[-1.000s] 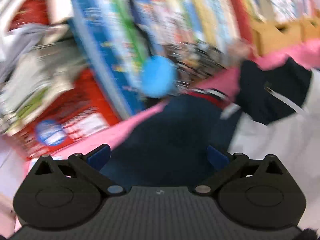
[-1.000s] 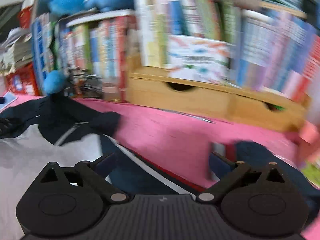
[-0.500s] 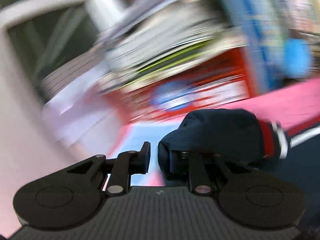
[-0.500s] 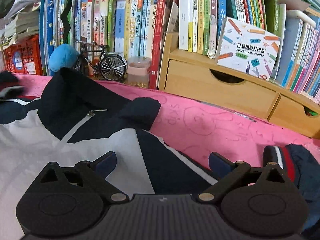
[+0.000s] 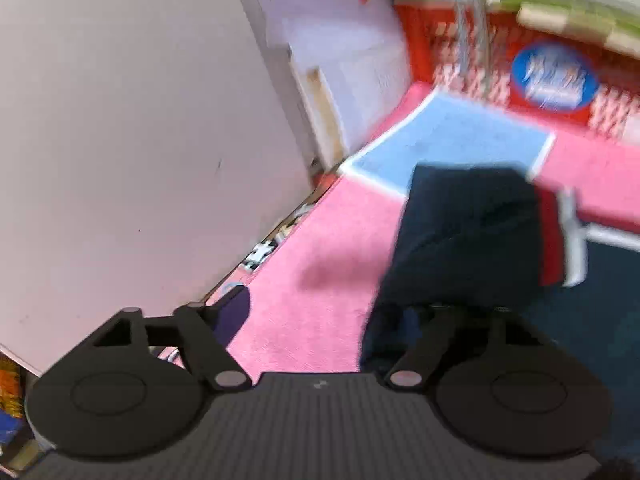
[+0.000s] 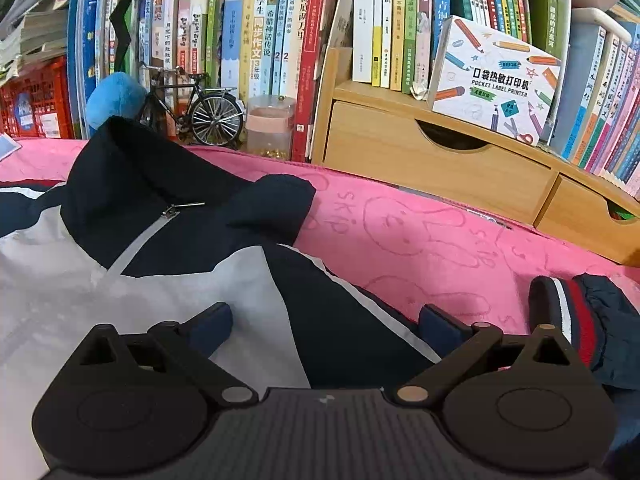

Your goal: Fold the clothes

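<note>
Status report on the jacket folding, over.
Left gripper opening, sleeve draped over one finger. Right gripper open above jacket. Jacket flat on pink cloth, unfolded. Nothing blocking.

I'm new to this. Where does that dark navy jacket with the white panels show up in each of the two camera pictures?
Left wrist view: only a navy sleeve end with red and white cuff stripes, right of centre, draped over the right finger of the opening left claw.
Right wrist view: the dark navy jacket with white panels fills the left and centre, collar and zip uppermost, behind the open right claw.
Shared landmark: the pink blanket under the jacket, plus the red crate.
</note>
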Tool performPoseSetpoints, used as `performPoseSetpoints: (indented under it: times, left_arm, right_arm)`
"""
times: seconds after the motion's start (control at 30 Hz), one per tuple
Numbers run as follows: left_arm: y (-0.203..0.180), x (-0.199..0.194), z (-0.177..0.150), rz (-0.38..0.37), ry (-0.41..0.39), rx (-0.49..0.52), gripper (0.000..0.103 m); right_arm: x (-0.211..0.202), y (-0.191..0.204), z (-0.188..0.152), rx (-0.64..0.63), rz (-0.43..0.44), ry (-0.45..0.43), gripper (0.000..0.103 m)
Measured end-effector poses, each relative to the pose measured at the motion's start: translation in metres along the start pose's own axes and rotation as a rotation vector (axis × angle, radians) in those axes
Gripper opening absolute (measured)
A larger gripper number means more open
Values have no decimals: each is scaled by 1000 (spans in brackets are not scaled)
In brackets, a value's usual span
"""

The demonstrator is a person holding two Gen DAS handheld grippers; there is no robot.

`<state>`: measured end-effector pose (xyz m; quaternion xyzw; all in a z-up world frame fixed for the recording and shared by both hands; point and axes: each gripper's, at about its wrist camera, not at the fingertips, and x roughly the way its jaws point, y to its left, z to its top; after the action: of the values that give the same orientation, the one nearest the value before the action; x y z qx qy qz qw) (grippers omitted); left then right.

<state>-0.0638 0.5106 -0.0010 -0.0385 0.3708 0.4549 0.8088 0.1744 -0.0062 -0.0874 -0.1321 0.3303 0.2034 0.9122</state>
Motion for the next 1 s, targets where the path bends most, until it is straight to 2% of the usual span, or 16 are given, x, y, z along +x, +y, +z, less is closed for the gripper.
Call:
performPoseSetpoints:
  times: [0.07,0.1,0.13,0.2,0.3,0.4,0.47,0.53,0.63,0.73,0.8,0.83,0.87,0.93,0.97,1.0]
  left_arm:
    - [-16,-35,-3,-45,-149,86,75]
    - [-28,-53,-5,-88,-225,146,87]
    - [-41,-69,-6,-148,-288,206,90]
    - [-75,-94,-7,-328,-369,312,100]
    - [-139,-108,-3,-531,-388,418,103]
    - [-202,-107,-3,-744,-351,492,103]
    - [-240,-104,-6,-834,-330,558,103]
    - [-276,-105,-15,-831,-340,642,103]
    - [-321,-100,-24,-761,-329,738,103]
    - [-336,-88,-10,-793,-285,692,103]
    - [-341,-80,-1,-811,-242,637,103]
    - [-340,-79,-2,-809,-246,621,103]
    - [-339,-80,-4,-804,-261,617,97]
    - [-340,-87,-12,-786,-308,634,75]
    - [-345,-90,-14,-772,-325,646,53]
    - [-351,-93,-16,-757,-343,657,37]
  right_arm:
    - [-1,0,2,-16,10,-8,101]
    - [-2,0,4,-24,12,-17,101]
    - [-2,0,6,-32,14,-26,101]
    - [0,1,9,-54,38,-37,103]
    - [7,1,11,-72,69,-11,103]
    - [12,-5,9,-69,94,14,103]
    - [15,-11,6,-54,121,32,103]
    - [20,-18,6,-31,162,49,103]
    - [26,-24,7,-19,204,55,103]
    - [27,-22,8,-35,214,47,103]
    - [23,-20,7,-38,230,31,88]
    - [17,-16,6,-47,234,14,67]
    - [13,-12,6,-56,232,4,48]
    - [6,-1,5,-82,211,-14,31]
    - [5,6,6,-106,179,-24,21]
    - [5,10,8,-114,151,-35,18]
